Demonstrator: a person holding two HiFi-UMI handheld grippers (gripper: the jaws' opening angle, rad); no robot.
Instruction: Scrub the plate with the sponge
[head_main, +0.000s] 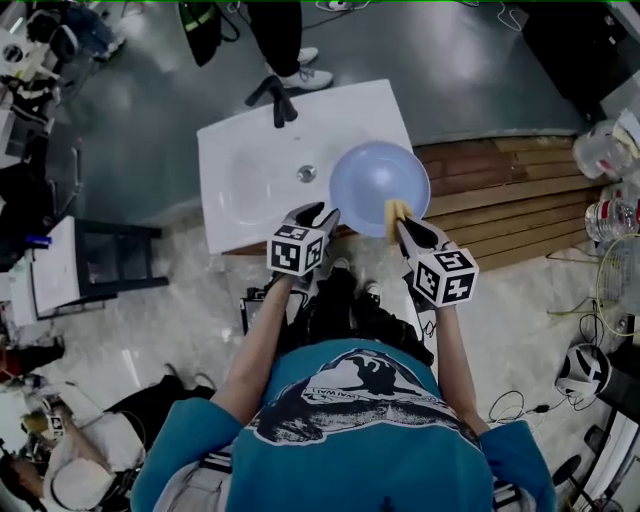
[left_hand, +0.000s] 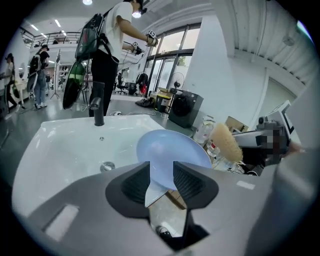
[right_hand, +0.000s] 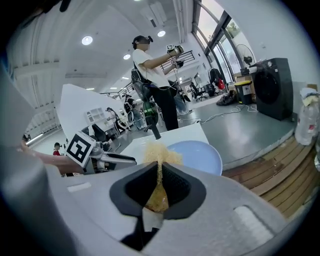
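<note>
Left tongs (head_main: 322, 214) released, jaws wide apart, plate (head_main: 375, 175) rim in the gap. Right tongs (head_main: 404, 226) clenched on sponge (head_main: 396, 211), held at plate's near rim. Plate just ahead of both tongs, resting over sink (head_main: 250, 165) right corner.

Teal T-shirt (head_main: 300, 470) with a dark chest print.

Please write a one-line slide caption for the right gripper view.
The right gripper, shut on a yellow sponge, faces the blue plate lying on the white sink.
</note>
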